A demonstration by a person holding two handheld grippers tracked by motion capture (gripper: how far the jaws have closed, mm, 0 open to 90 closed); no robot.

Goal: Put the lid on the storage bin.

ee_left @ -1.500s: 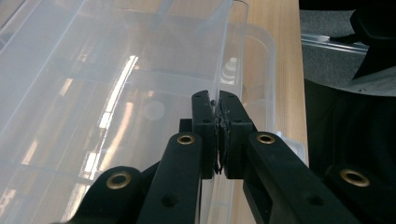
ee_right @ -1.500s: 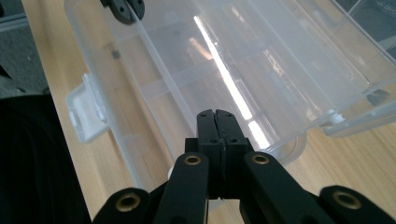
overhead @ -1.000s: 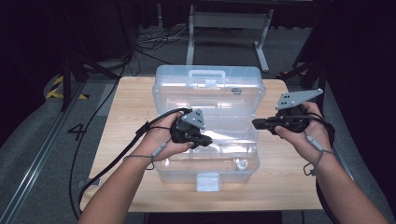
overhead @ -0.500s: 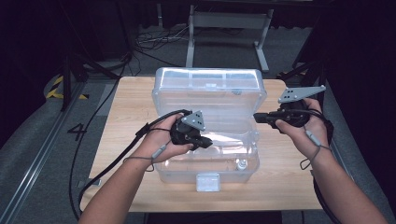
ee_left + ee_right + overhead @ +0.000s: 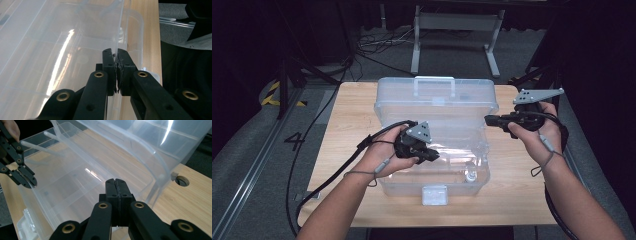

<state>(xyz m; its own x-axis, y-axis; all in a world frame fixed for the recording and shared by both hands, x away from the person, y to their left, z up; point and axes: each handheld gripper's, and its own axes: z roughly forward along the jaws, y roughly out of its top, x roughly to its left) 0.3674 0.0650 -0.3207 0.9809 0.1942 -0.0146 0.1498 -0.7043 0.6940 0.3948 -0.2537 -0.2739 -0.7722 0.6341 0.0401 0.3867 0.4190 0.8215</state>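
Observation:
A clear plastic storage box (image 5: 387, 182) stands on the wooden table (image 5: 344, 125), its lid (image 5: 437, 105) raised toward the back. My left gripper (image 5: 432, 156) is over the box's inside and shut on a thin clear wall; in the left gripper view that wall (image 5: 117, 30) runs straight into the pinched jaws of the left gripper (image 5: 116, 53). My right gripper (image 5: 488, 120) hovers by the lid's right edge. In the right gripper view the right gripper (image 5: 116, 182) is shut with nothing between its jaws, below the lid (image 5: 140, 137), and the left gripper (image 5: 31, 185) bites the box rim.
A white latch (image 5: 434, 195) sits on the box's front wall. The table has a round hole (image 5: 181, 180) near its right side. Cables (image 5: 312, 165) trail off the table's left. A metal stand (image 5: 457, 22) is on the floor behind the table.
The right gripper has drifted slightly up and to the right, away from the box's right side. The left gripper has kept its hold and place.

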